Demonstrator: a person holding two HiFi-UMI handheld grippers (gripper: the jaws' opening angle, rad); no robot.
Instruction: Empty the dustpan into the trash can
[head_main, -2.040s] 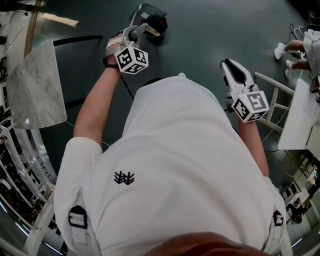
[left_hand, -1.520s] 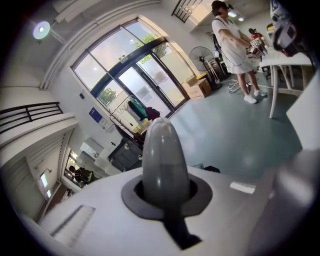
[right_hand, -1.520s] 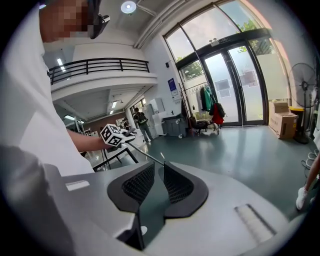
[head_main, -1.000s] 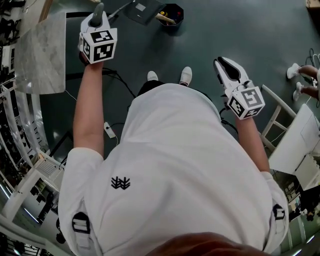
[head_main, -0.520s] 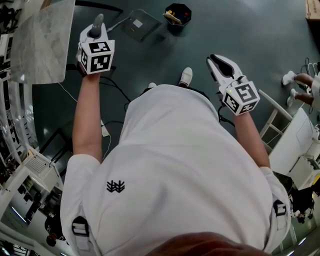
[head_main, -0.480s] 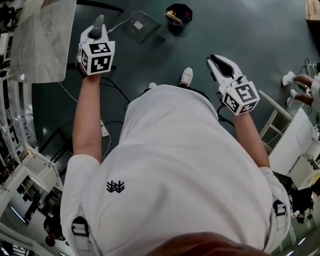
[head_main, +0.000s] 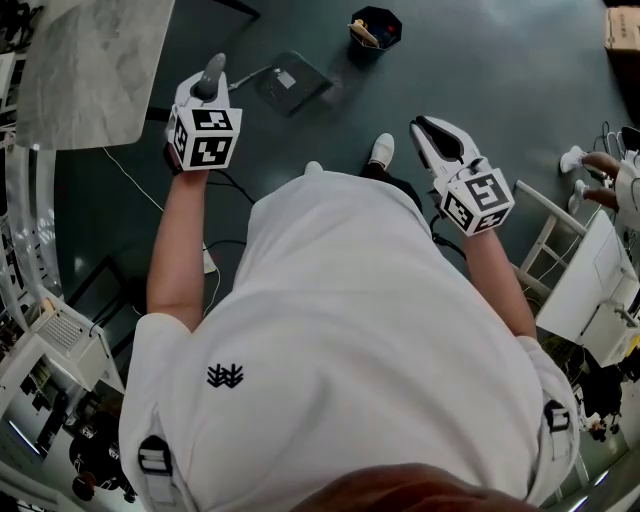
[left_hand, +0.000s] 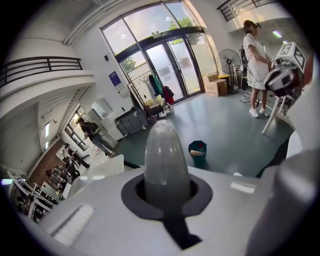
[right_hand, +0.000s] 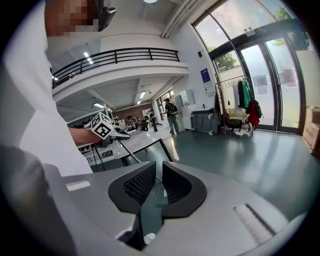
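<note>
My left gripper (head_main: 207, 92) is shut on the grey handle (left_hand: 166, 160) of a long-handled dustpan. The dustpan's dark pan (head_main: 295, 85) hangs low over the floor, ahead of my left hand. The dark blue trash can (head_main: 375, 27) stands further off and to the right of the pan, apart from it, with some rubbish inside. The left gripper view also shows the trash can (left_hand: 197, 151) beyond the handle. My right gripper (head_main: 425, 127) is held out at the right, shut, with nothing between its pads (right_hand: 137, 185).
A marble-topped table (head_main: 90, 60) stands at the far left, with cables (head_main: 130, 180) on the floor beside it. A white chair and table (head_main: 585, 270) are at the right, near another person's feet (head_main: 585, 160). A cardboard box (head_main: 620, 25) sits at the top right.
Two seconds ago the dustpan was right at the trash can. It has since come away to the left, and the can now lies further off. My left gripper still holds the handle.
</note>
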